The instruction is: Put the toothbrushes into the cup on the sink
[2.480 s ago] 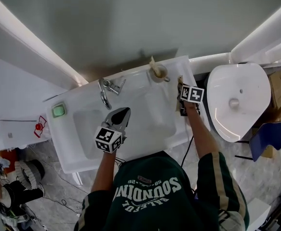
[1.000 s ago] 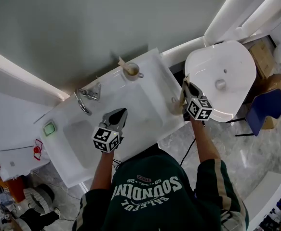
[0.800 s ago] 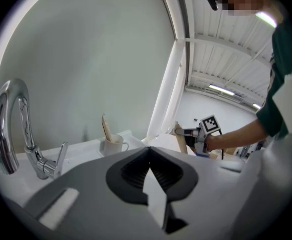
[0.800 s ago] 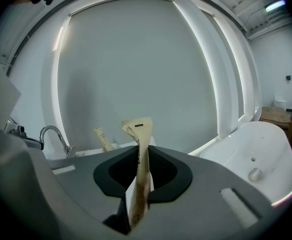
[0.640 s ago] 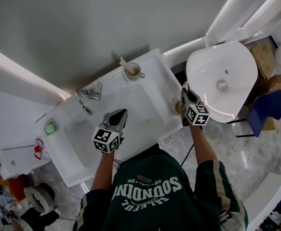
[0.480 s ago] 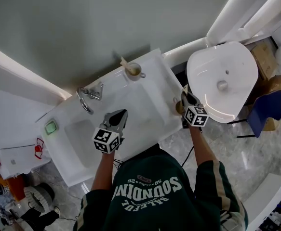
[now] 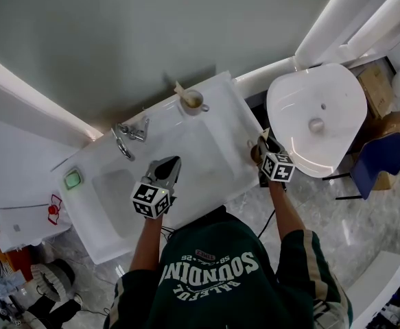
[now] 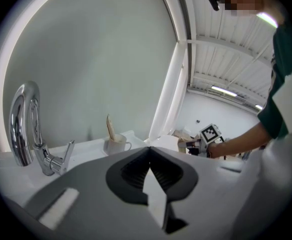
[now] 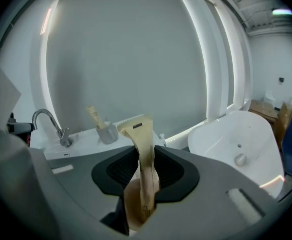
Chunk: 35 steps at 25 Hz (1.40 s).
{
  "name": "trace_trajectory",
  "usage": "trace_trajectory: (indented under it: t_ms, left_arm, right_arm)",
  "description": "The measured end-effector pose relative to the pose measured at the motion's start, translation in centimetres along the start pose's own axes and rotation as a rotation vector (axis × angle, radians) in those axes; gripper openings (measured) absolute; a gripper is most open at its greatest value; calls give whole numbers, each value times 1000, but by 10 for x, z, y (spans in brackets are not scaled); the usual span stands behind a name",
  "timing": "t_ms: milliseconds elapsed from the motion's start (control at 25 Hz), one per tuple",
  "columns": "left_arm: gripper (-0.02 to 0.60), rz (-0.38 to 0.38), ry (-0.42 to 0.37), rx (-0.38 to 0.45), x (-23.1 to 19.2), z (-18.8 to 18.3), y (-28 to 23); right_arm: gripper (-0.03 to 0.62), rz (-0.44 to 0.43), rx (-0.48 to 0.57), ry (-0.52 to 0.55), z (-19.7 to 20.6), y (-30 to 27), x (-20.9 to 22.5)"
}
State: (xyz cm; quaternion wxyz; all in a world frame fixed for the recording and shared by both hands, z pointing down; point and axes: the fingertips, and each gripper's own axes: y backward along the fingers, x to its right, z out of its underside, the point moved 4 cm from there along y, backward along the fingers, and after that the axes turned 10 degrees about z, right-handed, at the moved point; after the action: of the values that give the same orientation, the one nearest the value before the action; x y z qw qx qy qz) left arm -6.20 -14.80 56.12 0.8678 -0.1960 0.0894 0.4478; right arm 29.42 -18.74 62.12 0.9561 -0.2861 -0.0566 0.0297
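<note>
A white cup (image 7: 195,102) stands at the back right corner of the sink (image 7: 235,118), with one tan toothbrush (image 7: 182,90) leaning in it. The cup (image 9: 107,132) also shows far ahead in the right gripper view. My right gripper (image 7: 263,140) hangs at the sink's right edge. A second tan toothbrush (image 9: 141,134) stands between its jaws, head up. Those jaws have just been opening, and the brush still fills the gap. My left gripper (image 7: 173,162) hovers over the basin, shut and empty, with the cup (image 8: 116,145) ahead of it.
A chrome faucet (image 7: 130,134) rises at the sink's back left, and a green soap (image 7: 72,179) lies on the left rim. A second white basin (image 7: 316,125) sits to the right. Beyond it are a blue chair (image 7: 381,160) and cardboard boxes.
The right gripper has sunk with the toothbrush, closer to the sink's right edge. The left gripper has stayed over the basin.
</note>
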Motion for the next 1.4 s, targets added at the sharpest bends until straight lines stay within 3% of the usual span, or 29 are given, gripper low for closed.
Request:
trace_trajectory:
  t_ms: [120, 400, 680, 1040, 1400]
  left_arm:
    - [51, -10, 3, 8, -1, -1, 4]
    - [51, -58, 10, 35, -8, -3, 23]
    - [51, -99, 19, 59, -15, -3, 40]
    - [51, -135, 21, 70, -19, -2, 51]
    - [51, -266, 1, 105, -42, -12, 106]
  right_arm:
    - [103, 3, 44, 5, -15, 9, -5]
    - [110, -33, 228, 47, -80, 34, -33]
    - [109, -46, 176, 58, -76, 22, -41]
    - [74, -203, 235, 90, -100, 20, -100]
    - [15, -398, 251, 193, -109, 21, -201]
